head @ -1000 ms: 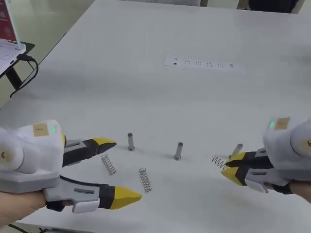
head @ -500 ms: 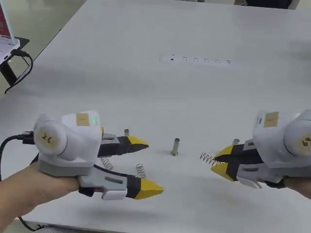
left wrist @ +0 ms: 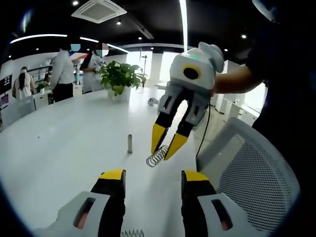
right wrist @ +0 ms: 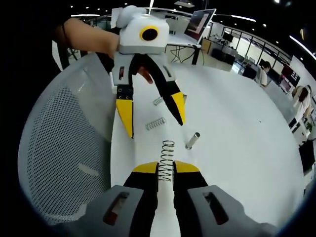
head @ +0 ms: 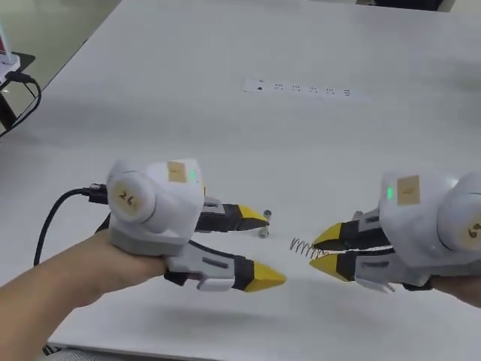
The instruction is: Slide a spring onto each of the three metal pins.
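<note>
Right jaws: on the right gripper (right wrist: pixel 166 173) they are pressed together on the near end of a spring (right wrist: pixel 166 159). The rest of the coil sticks out past the tips.
Why held so: gripping one end leaves the far end open, which looks meant to go over a pin.
Left jaws: on the left gripper (head: pixel 268 248) they are spread wide with nothing between them. It hovers over the table facing the right one, probably ready to steady the pin or the coil.
Pin: one pin (left wrist: pixel 130 143) stands upright and bare on the table, just beyond the held spring and near the left jaw tips.
Loose springs: two loose springs (right wrist: pixel 155 123) lie flat under the left gripper, close to the table's near edge.
Progress: judging by the bare pin, threading has not yet begun on it.
Table: the table (head: pixel 188 113) is white and smooth, with a row of sockets (head: pixel 301 89) set flat toward the far edge.
Cable: a black cable (head: pixel 56 214) trails from the left gripper off the near left edge.
Room: an open office with a mesh chair (right wrist: pixel 59 148) at the near edge, a plant (left wrist: pixel 118 76) and a laptop (right wrist: pixel 202 22) on other tables, and people (left wrist: pixel 61 71) standing far off.
</note>
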A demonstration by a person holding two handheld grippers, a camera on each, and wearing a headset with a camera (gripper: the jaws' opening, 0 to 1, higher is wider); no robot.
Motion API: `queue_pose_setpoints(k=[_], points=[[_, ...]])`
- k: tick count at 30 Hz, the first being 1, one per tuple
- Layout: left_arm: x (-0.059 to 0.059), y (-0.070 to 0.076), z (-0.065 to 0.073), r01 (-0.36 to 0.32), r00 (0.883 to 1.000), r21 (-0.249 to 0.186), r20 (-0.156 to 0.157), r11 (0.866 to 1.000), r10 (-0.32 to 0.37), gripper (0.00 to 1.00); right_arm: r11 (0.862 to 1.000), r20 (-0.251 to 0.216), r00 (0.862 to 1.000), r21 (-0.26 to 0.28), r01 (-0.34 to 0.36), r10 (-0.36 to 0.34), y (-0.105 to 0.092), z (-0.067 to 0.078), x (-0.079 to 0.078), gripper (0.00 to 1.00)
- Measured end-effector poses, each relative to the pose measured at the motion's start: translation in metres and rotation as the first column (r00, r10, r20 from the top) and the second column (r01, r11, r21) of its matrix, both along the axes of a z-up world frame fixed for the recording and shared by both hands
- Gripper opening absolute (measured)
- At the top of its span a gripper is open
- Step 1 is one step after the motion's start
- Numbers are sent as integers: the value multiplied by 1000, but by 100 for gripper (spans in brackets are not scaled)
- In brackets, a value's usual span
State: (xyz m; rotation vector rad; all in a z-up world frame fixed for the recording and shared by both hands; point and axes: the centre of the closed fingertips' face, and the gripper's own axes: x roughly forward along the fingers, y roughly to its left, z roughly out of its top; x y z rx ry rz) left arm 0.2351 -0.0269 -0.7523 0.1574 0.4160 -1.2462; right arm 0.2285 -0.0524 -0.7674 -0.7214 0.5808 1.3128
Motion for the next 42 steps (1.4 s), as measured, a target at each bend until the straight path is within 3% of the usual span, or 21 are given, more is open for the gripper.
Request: queue_pose_setpoints(k=[6, 24, 34, 37, 42], points=[[0, -10, 1, 18, 1000, -17, 10, 1000, -18, 32, 997, 30, 997, 19, -78, 77, 8, 5, -8, 8], [-11, -20, 7, 58, 998, -52, 30, 997, -56, 7, 987, 63, 988, 77, -143, 138, 13, 13, -14, 8], [-14, -22, 14, 70, 995, -63, 69, 996, -66, 3, 985, 79, 986, 73, -156, 150, 13, 15, -14, 7], [-14, -22, 14, 70, 996, -73, 61, 995, -65, 2, 984, 90, 983, 70, -164, 158, 13, 17, -15, 7], [-15, -21, 16, 78, 994, -72, 78, 994, -72, 2, 984, 88, 985, 81, -158, 151, 13, 19, -15, 8]])
